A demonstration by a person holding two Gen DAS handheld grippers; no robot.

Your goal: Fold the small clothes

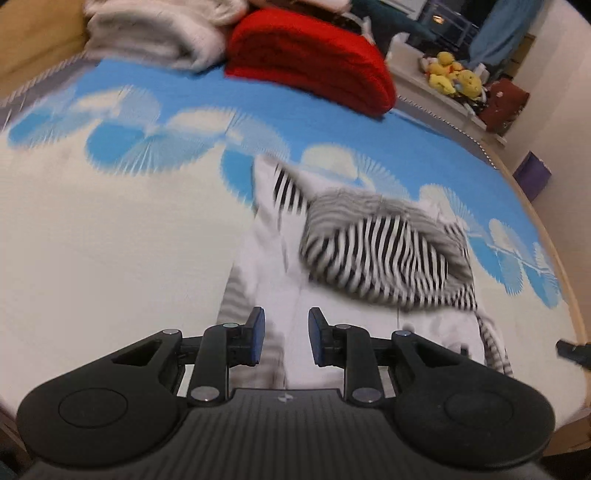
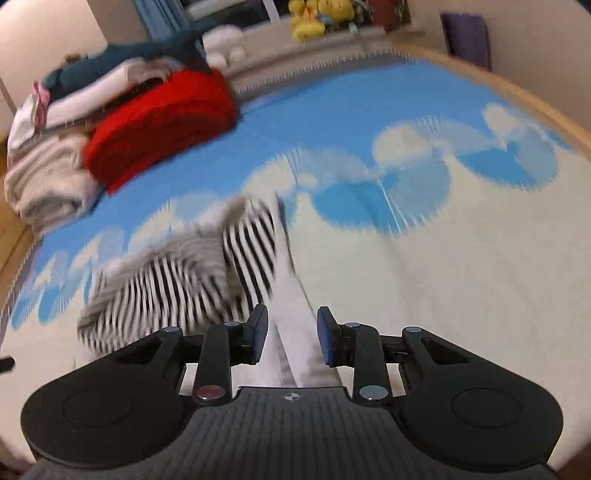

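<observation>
A small white garment with black-and-white striped parts (image 1: pixel 373 247) lies crumpled on the blue-and-white bed cover (image 1: pixel 110 229). My left gripper (image 1: pixel 286 338) is open above the garment's near white edge, and cloth shows between the fingers. In the right wrist view the same garment (image 2: pixel 184 280) lies ahead and to the left. My right gripper (image 2: pixel 291 334) is open over a white strip of the garment that runs between its fingers. Both views are blurred by motion. I cannot tell whether the fingers touch the cloth.
A folded red blanket (image 1: pixel 314 62) and a fluffy white blanket (image 1: pixel 155 33) lie at the far end of the bed; they also show in the right wrist view (image 2: pixel 162 125). Yellow plush toys (image 1: pixel 454 74) sit on a shelf beyond. The bed's wooden edge (image 2: pixel 517 96) curves at right.
</observation>
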